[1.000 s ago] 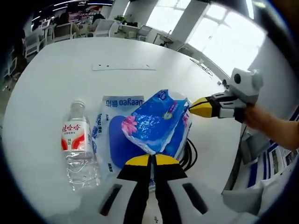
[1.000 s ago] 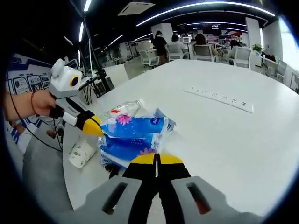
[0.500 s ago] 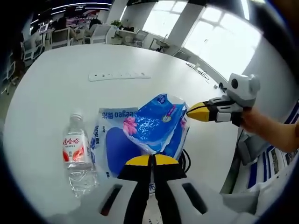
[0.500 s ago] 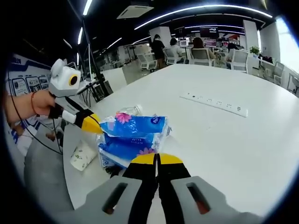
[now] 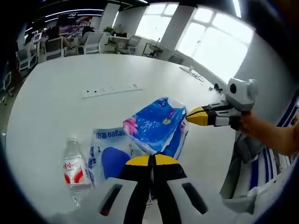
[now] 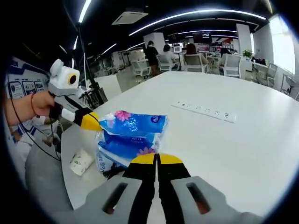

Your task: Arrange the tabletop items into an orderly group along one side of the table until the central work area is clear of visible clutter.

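Jaws first: in the left gripper view your left gripper (image 5: 152, 161) has its yellow-tipped black jaws pressed together, and they pinch the near edge of the blue plastic tissue pack printed with a pink flower (image 5: 156, 128). In the right gripper view your right gripper (image 6: 156, 160) is likewise clenched, its tips at the other end of that same tissue pack (image 6: 133, 125) — so the pack hangs between the two grippers, raised off the white round table (image 5: 56, 112). From the right gripper view the left gripper (image 6: 88, 120) comes in from the left with its yellow tip against the pack's end, your hand (image 6: 39, 103) wrapped around its handle; from the left gripper view the right gripper (image 5: 198, 116) meets the pack's right end in the same way. Beneath the raised pack lies a second, flat blue-and-white plastic pack of tissues (image 5: 110, 151), resting on the table near its edge. Just beside it, to the left in the left gripper view, a clear plastic water bottle with a red and white label (image 5: 74, 170) lies on its side. Farther out — towards the middle of the table — sits a long white power strip (image 5: 111, 90), well apart from the rest. Near the table's edge in the right gripper view lies a small white crumpled packet (image 6: 80, 162).
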